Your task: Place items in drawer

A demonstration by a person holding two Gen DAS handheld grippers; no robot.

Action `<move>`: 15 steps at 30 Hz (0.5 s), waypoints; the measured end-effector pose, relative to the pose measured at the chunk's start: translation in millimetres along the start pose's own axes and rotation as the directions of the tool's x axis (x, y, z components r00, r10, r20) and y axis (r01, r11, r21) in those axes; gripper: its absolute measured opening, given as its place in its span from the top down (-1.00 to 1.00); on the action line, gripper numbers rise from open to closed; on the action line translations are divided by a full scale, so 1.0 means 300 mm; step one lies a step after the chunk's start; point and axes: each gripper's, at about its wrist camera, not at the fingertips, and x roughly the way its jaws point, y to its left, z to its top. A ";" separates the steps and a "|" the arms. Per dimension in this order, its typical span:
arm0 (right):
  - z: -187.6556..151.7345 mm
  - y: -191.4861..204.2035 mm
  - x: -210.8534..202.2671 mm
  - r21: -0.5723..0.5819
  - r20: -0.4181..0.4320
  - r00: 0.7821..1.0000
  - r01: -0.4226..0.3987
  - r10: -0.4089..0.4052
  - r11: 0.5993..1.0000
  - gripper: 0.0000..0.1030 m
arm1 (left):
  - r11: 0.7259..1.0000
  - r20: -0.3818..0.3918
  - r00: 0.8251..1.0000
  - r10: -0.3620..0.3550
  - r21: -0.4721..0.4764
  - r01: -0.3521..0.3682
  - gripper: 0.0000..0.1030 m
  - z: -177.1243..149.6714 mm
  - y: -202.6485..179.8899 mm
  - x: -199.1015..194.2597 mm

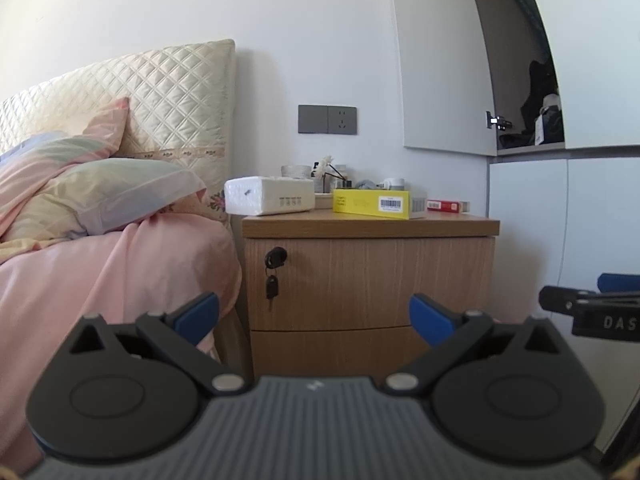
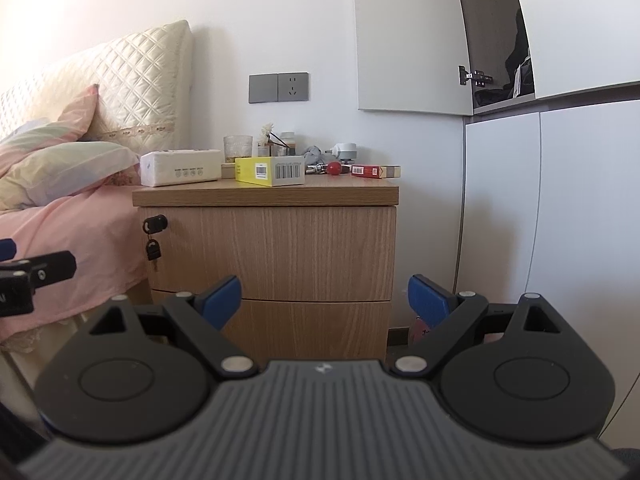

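Left gripper (image 1: 314,316): matte black linkage arms, round black hubs with embossed circles, silver pivot pins, blue fingertip pads (image 1: 198,314), grey ribbed body bearing a small white logo. Right gripper (image 2: 325,300): identical build; its black side arm carries white lettering "DAS".

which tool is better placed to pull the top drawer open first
Right, probably. The right tool is open and faces the top drawer squarely; the left tool, also open, sits toward the bed side.

Bright daylight; soft, fisheye-warped edges
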 end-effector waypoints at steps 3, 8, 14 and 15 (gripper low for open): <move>0.000 0.001 -0.001 0.002 0.002 1.000 0.000 0.000 1.000 -0.79 | 1.000 0.000 1.000 -0.001 0.002 0.001 -0.99 0.000 0.000 0.000; 0.001 0.002 0.003 0.000 0.001 1.000 -0.001 0.001 1.000 -0.79 | 1.000 0.005 1.000 -0.005 -0.001 0.005 -0.99 0.001 0.002 -0.004; 0.000 0.003 0.002 0.001 0.003 1.000 -0.002 0.002 1.000 -0.79 | 1.000 0.008 1.000 -0.010 0.001 0.010 -0.99 0.000 -0.002 -0.007; 0.000 0.003 0.001 0.001 0.004 1.000 -0.001 0.001 1.000 -0.79 | 1.000 0.008 1.000 -0.011 0.001 0.011 -0.99 0.000 -0.003 -0.008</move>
